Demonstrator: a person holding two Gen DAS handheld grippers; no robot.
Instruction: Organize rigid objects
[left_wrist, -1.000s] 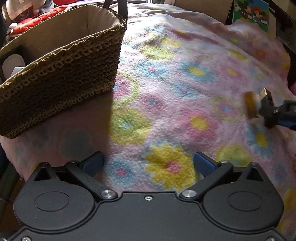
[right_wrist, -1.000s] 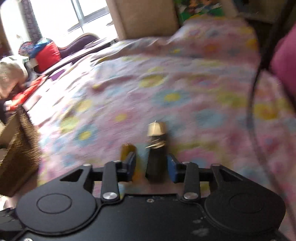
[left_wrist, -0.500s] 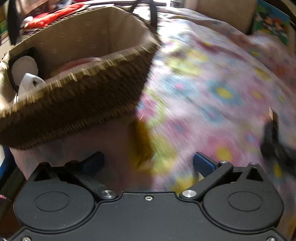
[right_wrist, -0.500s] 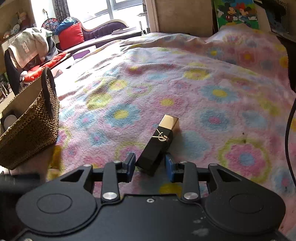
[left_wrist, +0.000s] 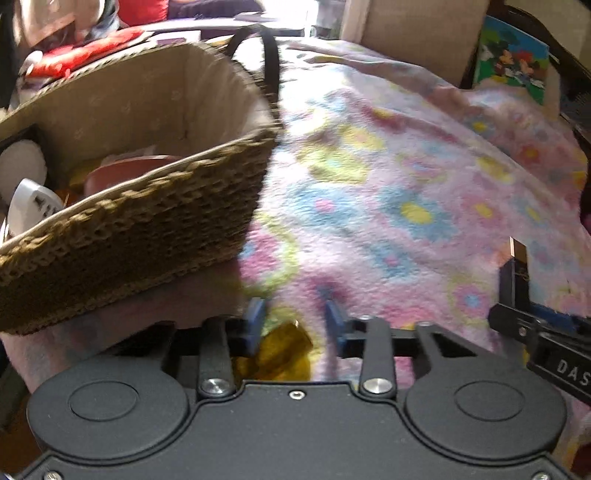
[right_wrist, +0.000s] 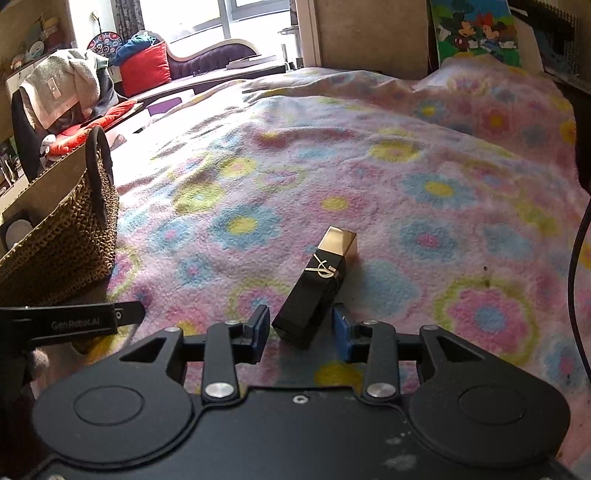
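Note:
A black lipstick tube with a gold cap (right_wrist: 325, 273) sticks out forward and to the right from my right gripper (right_wrist: 300, 328), which is shut on its base. In the left wrist view the same tube (left_wrist: 515, 280) stands at the far right. An amber translucent piece (left_wrist: 284, 343) lies on the flowered blanket (left_wrist: 388, 206) between the fingers of my left gripper (left_wrist: 293, 325). Its jaws are closing; the piece sits against the left pad, with a strip of blanket showing before the right pad. A woven brown basket (left_wrist: 129, 236) with a cloth lining stands just ahead to the left.
The basket (right_wrist: 62, 240) holds a reddish round thing (left_wrist: 125, 171) and white items (left_wrist: 33, 203). Its black handle (left_wrist: 266, 62) arches over the far end. A cartoon picture (right_wrist: 476, 33) leans at the bed's head. A dark cable (right_wrist: 576, 266) hangs at the right.
The left jaws have narrowed from wide apart to close around the amber piece, which was earlier beside the lipstick. The basket has come nearer. The lipstick now leans right instead of upright.

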